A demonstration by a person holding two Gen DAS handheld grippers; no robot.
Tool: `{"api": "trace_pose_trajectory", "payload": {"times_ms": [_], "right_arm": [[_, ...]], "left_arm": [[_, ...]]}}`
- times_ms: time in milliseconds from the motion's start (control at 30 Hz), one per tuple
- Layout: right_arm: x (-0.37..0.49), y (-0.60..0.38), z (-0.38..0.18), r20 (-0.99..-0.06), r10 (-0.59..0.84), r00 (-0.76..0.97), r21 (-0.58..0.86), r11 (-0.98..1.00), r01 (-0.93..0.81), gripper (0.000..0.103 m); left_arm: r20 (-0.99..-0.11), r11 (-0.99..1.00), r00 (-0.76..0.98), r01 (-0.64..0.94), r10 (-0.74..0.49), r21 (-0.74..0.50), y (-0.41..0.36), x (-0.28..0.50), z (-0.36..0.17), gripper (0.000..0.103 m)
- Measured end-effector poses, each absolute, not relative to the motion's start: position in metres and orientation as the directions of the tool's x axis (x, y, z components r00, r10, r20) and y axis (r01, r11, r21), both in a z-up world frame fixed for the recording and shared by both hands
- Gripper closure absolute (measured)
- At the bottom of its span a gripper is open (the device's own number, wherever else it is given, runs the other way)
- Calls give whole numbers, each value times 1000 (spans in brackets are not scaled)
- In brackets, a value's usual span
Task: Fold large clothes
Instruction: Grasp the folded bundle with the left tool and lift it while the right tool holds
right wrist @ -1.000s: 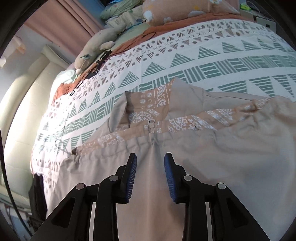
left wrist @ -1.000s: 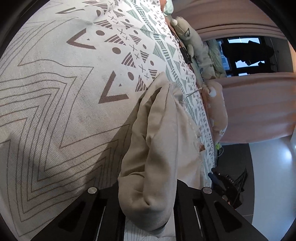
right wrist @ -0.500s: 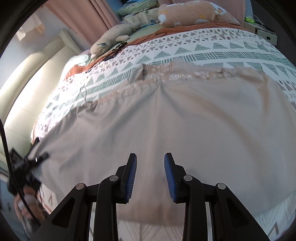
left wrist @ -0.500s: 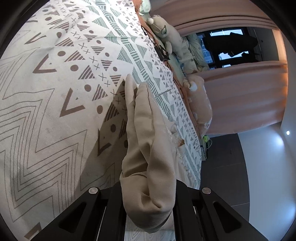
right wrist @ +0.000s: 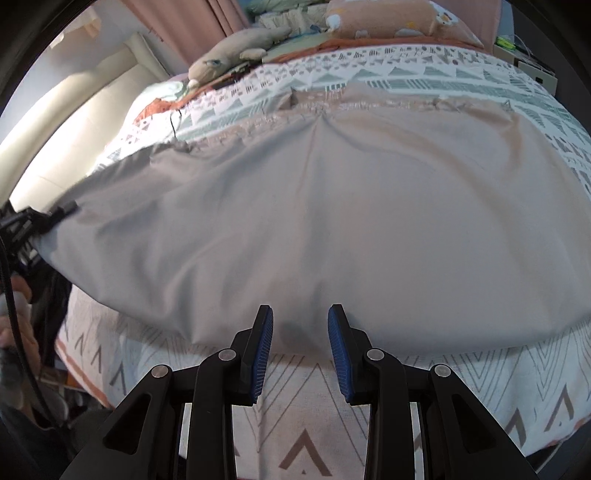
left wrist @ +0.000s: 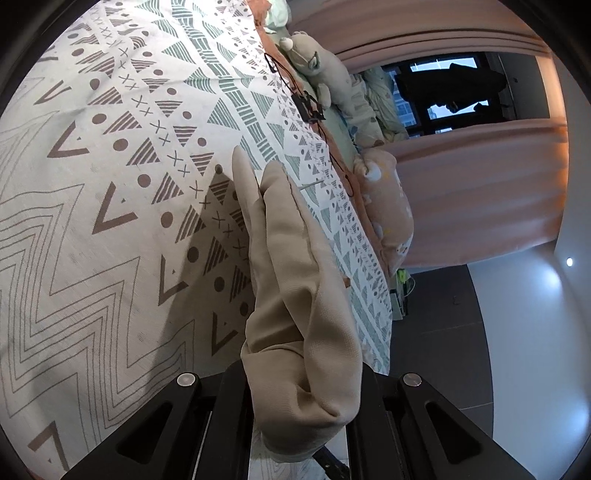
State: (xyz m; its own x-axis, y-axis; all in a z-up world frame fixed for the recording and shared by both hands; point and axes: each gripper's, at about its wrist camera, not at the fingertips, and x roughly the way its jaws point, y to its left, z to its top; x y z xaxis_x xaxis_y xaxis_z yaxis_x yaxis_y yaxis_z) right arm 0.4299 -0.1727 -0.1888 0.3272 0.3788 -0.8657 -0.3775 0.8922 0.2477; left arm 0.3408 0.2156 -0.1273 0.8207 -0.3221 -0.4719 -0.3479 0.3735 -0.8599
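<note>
Here, garment: a large beige garment lies spread flat on the patterned bed, near hem toward the bed's edge.
Left gripper: pressed together on a bunched corner of the fabric, lifted off the bedspread, probably to carry that side over for a fold.
Right gripper: spread, holding nothing, hovering just at the near hem, likely lining up a pinch.
Containers: none visible.
Far end: plush toy and pillow, apart from the garment.
</note>
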Motion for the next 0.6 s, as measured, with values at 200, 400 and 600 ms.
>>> {"api": "trace_pose_trajectory", "payload": {"times_ms": [200, 400, 600], "right_arm": [[442, -166, -214, -881, 370, 296, 254, 896, -364, 71], [467, -162, -218, -870, 411, 274, 311, 887, -341, 71], [507, -150, -218, -871, 408, 273, 320, 894, -314, 72]], "left_arm": [[-474, 382, 818, -345, -326, -857, 214, 345, -125, 97], [-452, 398, 820, -306, -351, -865, 207, 356, -107, 97], [-433, 423, 822, -266, -369, -866, 194, 365, -82, 97]]}}
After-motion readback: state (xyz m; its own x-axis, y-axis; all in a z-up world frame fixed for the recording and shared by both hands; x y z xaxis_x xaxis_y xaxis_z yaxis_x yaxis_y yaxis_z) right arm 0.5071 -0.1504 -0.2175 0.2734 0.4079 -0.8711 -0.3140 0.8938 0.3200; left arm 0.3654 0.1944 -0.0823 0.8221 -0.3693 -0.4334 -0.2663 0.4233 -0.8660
